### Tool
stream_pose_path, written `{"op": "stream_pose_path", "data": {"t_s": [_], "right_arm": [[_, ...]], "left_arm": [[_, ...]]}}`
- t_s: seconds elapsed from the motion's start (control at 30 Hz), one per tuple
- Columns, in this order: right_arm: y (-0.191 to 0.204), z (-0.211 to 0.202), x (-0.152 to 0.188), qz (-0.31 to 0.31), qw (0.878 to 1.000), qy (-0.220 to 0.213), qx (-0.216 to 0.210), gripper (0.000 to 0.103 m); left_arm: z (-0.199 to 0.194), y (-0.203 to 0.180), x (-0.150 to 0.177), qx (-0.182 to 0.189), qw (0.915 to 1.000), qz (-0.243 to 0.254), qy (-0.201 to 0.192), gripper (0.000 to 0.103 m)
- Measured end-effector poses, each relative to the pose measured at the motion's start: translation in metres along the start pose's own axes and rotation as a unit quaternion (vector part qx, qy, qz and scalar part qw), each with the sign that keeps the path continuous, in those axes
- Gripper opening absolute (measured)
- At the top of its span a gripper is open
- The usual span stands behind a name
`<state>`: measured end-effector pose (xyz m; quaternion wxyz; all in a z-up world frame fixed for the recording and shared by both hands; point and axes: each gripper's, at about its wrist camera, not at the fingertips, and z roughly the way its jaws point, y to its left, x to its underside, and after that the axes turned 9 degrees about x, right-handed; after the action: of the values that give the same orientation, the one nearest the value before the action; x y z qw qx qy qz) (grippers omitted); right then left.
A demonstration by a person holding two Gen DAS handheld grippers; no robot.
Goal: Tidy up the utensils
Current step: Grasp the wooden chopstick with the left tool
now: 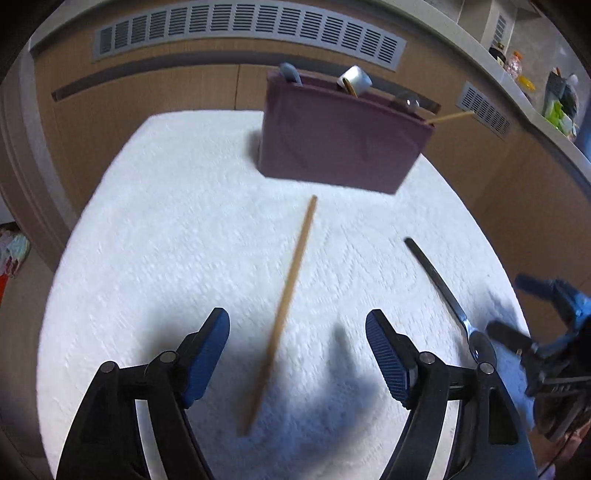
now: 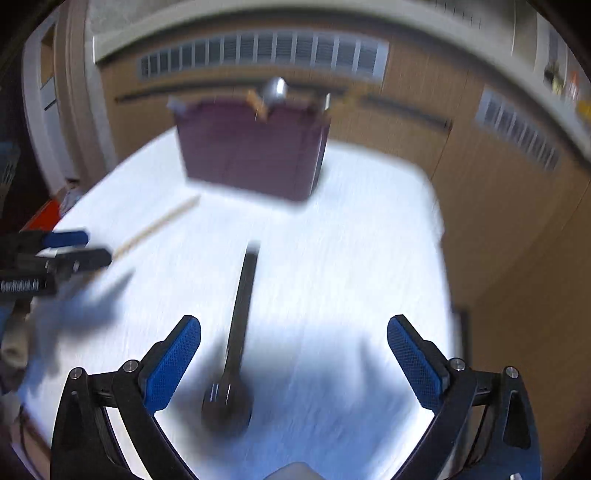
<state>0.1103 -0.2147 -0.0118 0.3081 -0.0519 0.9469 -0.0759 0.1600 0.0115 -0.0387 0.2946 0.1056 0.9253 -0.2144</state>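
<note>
The left gripper (image 1: pixel 297 350) hangs with its blue-padded fingers (image 1: pixel 207 350) spread wide above a white paper towel (image 1: pixel 147 258). A wooden chopstick (image 1: pixel 284 306) lies between them, running away toward a maroon utensil holder (image 1: pixel 340 144) at the far side, which holds several utensils. A metal spoon (image 1: pixel 450 299) lies to the right, its bowl beside the right gripper (image 1: pixel 517 306).

wooden cabinets (image 1: pixel 155 96), grey vent grilles (image 1: pixel 251 26)
</note>
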Motion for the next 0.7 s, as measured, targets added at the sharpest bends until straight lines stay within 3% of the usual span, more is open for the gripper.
{"op": "stream_pose_path", "data": {"t_s": [0.1,0.3,0.47,0.5,0.7], "right_arm": [[0.001,0.006,0.02,0.015,0.998,0.04,-0.037,0.1],[0.008,0.017,0.031,0.03,0.997,0.053,-0.036,0.1],[0.011,0.017,0.03,0.026,0.998,0.055,-0.031,0.1],[0.011,0.017,0.03,0.027,0.998,0.056,-0.031,0.1],[0.01,0.018,0.033,0.036,0.997,0.058,-0.037,0.103]], "left_arm": [[0.0,-0.006,0.005,0.002,1.0,0.008,-0.001,0.077],[-0.012,-0.006,0.019,0.006,0.9997,0.025,-0.002,0.075],[-0.013,0.007,0.025,0.011,0.9997,0.004,0.02,0.045],[-0.012,0.009,0.025,0.014,0.9996,-0.002,0.025,0.044],[-0.009,-0.015,0.027,0.096,0.9934,0.005,0.062,0.044]]}}
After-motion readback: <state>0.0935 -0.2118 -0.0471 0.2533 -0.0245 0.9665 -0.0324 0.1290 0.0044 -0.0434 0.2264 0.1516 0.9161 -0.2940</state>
